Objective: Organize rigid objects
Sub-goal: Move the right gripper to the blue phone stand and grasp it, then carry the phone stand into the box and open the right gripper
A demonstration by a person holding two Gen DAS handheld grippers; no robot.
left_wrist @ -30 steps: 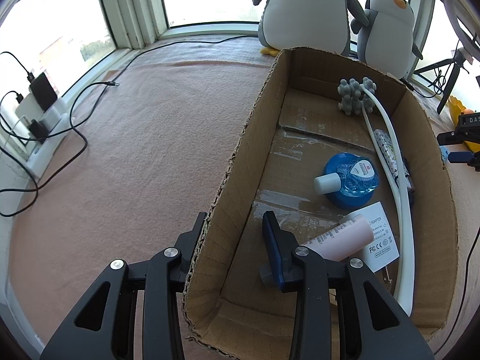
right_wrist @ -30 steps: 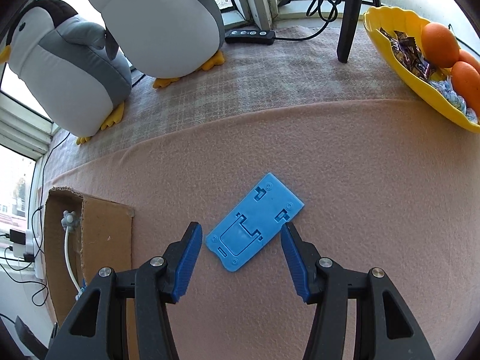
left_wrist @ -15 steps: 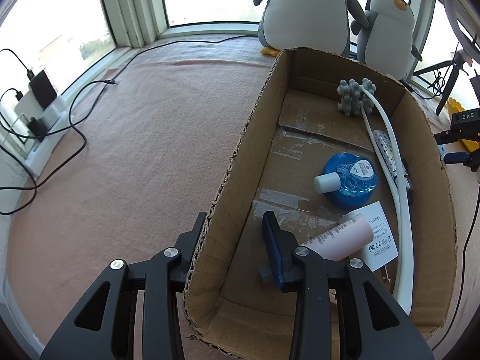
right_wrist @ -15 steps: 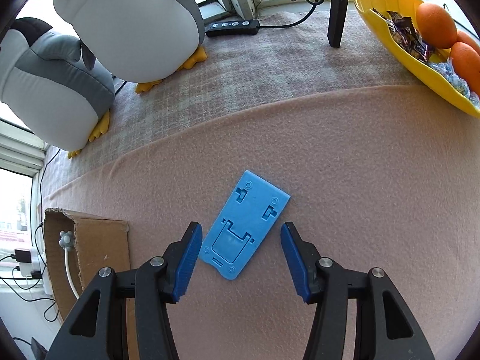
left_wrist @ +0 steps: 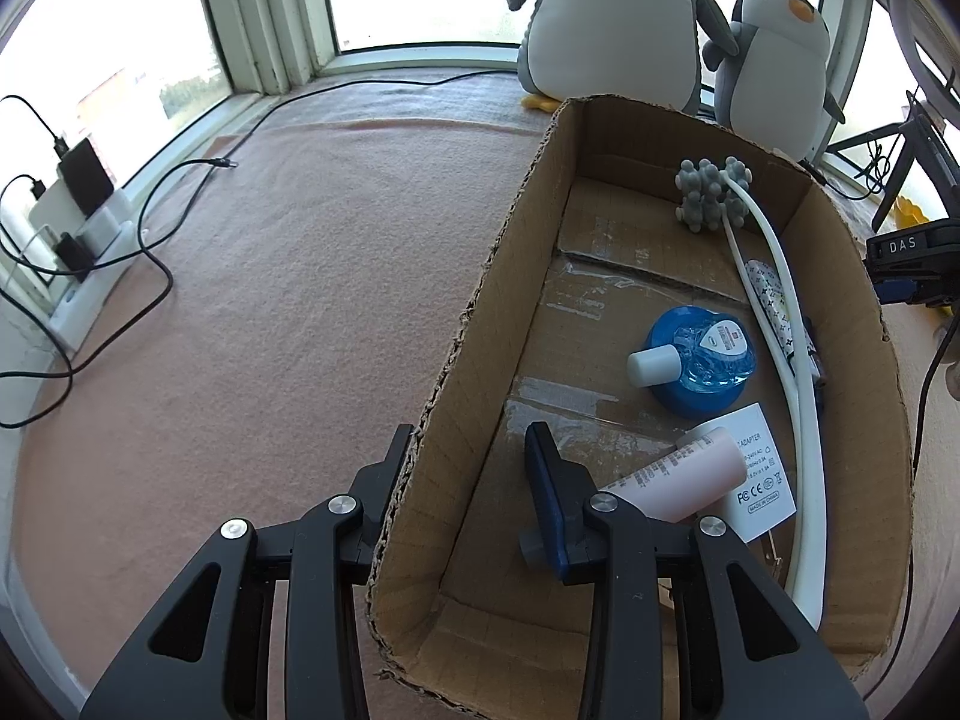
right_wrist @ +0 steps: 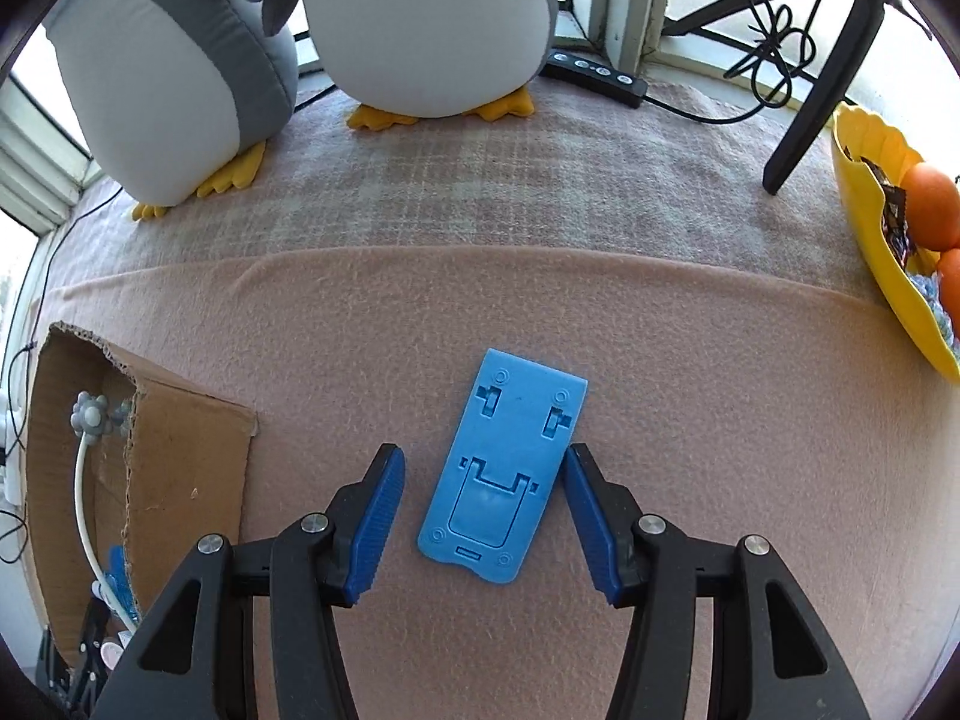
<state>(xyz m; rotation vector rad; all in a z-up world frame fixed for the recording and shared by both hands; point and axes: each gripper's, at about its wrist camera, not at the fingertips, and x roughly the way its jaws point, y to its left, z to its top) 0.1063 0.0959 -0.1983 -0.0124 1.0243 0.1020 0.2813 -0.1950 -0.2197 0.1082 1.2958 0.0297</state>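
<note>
A flat blue plastic phone stand [right_wrist: 503, 468] lies on the pink blanket. My right gripper [right_wrist: 480, 489] is open with its fingers either side of the stand's near half, low over it. My left gripper [left_wrist: 471, 459] straddles the left wall of an open cardboard box [left_wrist: 474, 330], one finger outside, one inside; its jaws stand apart and do not press the wall. In the box lie a blue bottle with a white cap [left_wrist: 699, 357], a pink tube [left_wrist: 678, 474], a white hose with a grey knobbed head [left_wrist: 774, 276] and a white label card [left_wrist: 759, 471]. The box also shows in the right wrist view [right_wrist: 180, 456].
Two plush penguins [right_wrist: 420, 24] stand at the back by the window. A yellow bowl with oranges [right_wrist: 888, 228] is at the right. A black remote [right_wrist: 594, 75] and a stand leg [right_wrist: 810, 120] are behind. Cables and chargers [left_wrist: 78, 222] lie at the far left.
My right gripper has turned and moved in, so the blue stand now lies lengthwise between its fingers, right finger close to its edge. The left gripper has stayed on the box wall.
</note>
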